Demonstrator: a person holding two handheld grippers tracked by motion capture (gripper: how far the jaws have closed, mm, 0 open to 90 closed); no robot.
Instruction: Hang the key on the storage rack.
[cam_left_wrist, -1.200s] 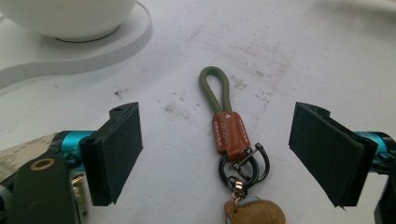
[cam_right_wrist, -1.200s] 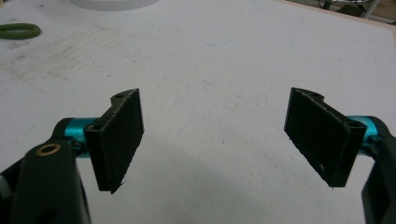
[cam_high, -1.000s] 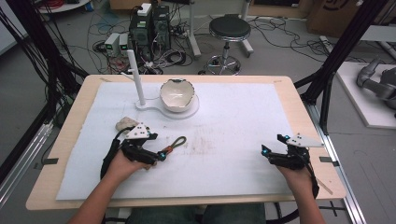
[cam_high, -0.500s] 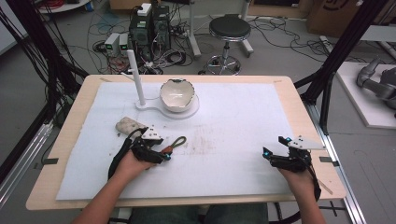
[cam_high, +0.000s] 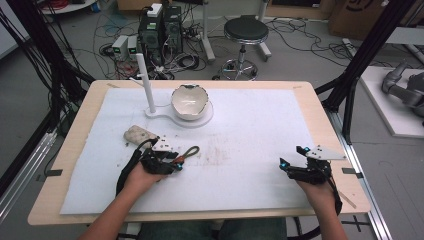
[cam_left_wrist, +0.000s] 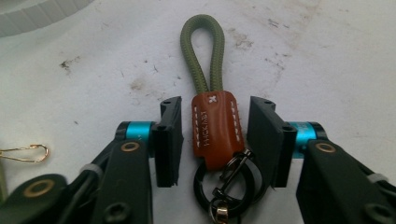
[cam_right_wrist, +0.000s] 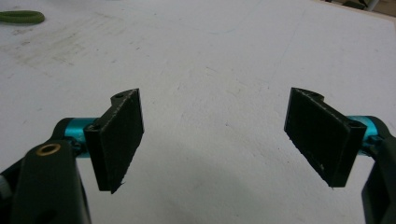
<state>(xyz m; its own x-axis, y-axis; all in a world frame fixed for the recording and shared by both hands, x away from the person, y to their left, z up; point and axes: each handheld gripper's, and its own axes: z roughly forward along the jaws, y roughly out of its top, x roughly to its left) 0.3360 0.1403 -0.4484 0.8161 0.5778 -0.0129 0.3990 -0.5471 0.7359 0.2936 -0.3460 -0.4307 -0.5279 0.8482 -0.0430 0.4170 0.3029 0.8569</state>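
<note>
A keychain lies flat on the white mat (cam_high: 250, 130): an olive cord loop (cam_left_wrist: 203, 51), a brown leather tab (cam_left_wrist: 214, 123) and black rings (cam_left_wrist: 224, 186). My left gripper (cam_left_wrist: 215, 108) straddles the leather tab. Its jaws have just been closing, and a narrow gap still shows on each side of the tab, so the pads are not pressing it. In the high view the left gripper (cam_high: 172, 165) sits at the keychain's (cam_high: 190, 151) near end. My right gripper (cam_high: 291, 156) rests near the front right of the mat, open (cam_right_wrist: 212, 135), with bare mat between its jaws.
A chipped white bowl (cam_high: 189, 101) sits on a white stand with an upright post (cam_high: 146, 82) at the back of the mat. A crumpled beige lump (cam_high: 140, 134) lies just left of my left hand. A small gold clip (cam_left_wrist: 25, 153) lies beside the left jaw.
The left gripper has shifted slightly right onto the keychain's near end, and its jaws have narrowed around the leather tab. The right gripper has not moved.
</note>
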